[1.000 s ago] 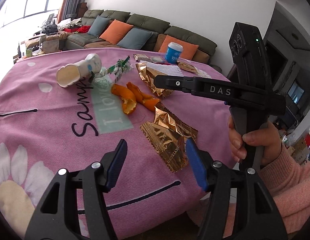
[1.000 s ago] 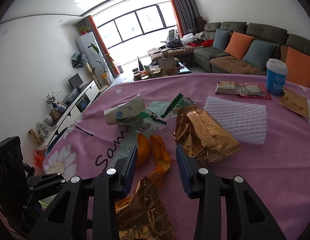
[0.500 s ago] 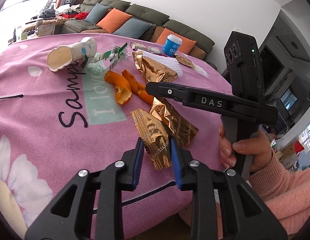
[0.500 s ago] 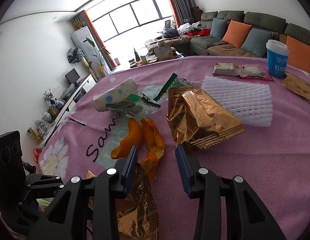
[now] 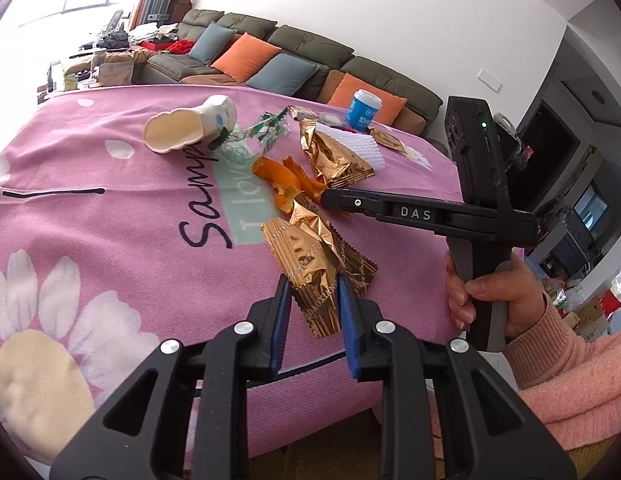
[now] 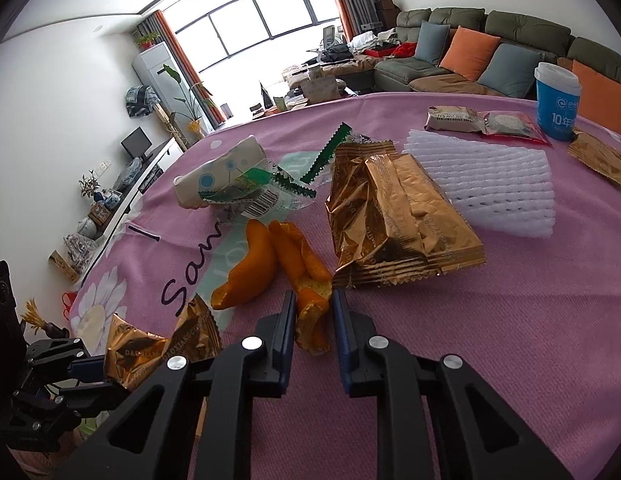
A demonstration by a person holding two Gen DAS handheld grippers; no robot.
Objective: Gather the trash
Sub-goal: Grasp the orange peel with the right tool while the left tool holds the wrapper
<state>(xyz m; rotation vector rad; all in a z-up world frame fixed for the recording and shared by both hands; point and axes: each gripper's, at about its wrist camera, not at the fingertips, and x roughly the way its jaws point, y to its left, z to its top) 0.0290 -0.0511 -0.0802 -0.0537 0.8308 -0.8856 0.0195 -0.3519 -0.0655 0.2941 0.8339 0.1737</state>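
Now both hand-held grippers grip trash.
Left hand-held gripper (image 5: pixel 313 294) has just closed on a gold wrapper (image 5: pixel 310 264); right hand-held gripper (image 6: pixel 313 312) on orange peel (image 6: pixel 310 312).

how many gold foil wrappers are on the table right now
3, maybe more hidden. One gold wrapper sits between the left gripper pads, one big wrapper lies beside the white foam net, one small wrapper lies near the blue cup.

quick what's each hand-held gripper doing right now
Left hand-held gripper: just closed on the gold wrapper.
Right hand-held gripper: just closed on the orange peel.
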